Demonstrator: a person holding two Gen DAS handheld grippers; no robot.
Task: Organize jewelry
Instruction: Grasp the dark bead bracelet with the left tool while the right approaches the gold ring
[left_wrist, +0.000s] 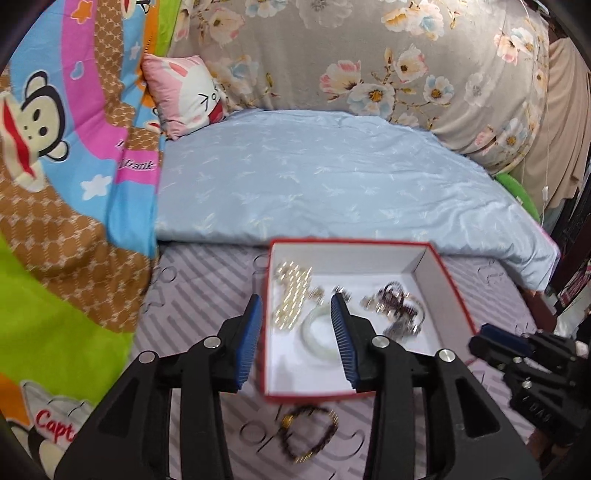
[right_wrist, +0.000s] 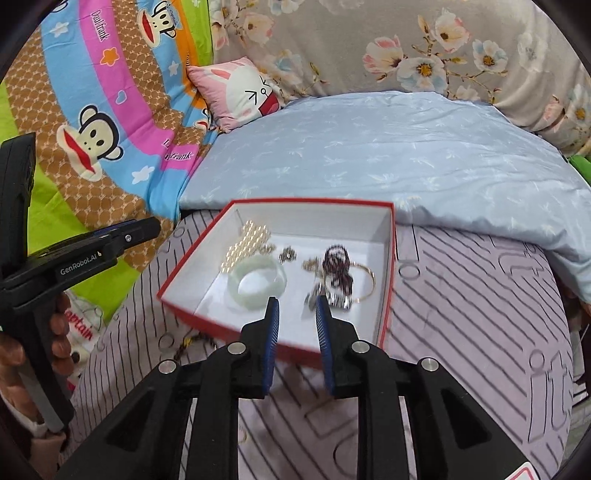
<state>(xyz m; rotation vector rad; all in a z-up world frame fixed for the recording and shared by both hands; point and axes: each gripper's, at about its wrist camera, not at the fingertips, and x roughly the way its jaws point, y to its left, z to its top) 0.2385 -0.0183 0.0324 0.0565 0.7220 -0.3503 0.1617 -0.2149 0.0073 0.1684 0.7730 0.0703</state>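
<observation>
Left tool (left_wrist: 297, 299) and right tool (right_wrist: 294, 301), both released and empty, above red jewelry box (right_wrist: 388, 295); beaded bracelet (left_wrist: 308, 434) on bed at box's 6 o'clock.

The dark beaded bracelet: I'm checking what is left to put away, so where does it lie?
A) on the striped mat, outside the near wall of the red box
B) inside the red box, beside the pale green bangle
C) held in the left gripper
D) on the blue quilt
A: in the left wrist view the dark beaded bracelet lies on the striped mat, just outside the near wall of the red box, below the open, empty left gripper.
</observation>
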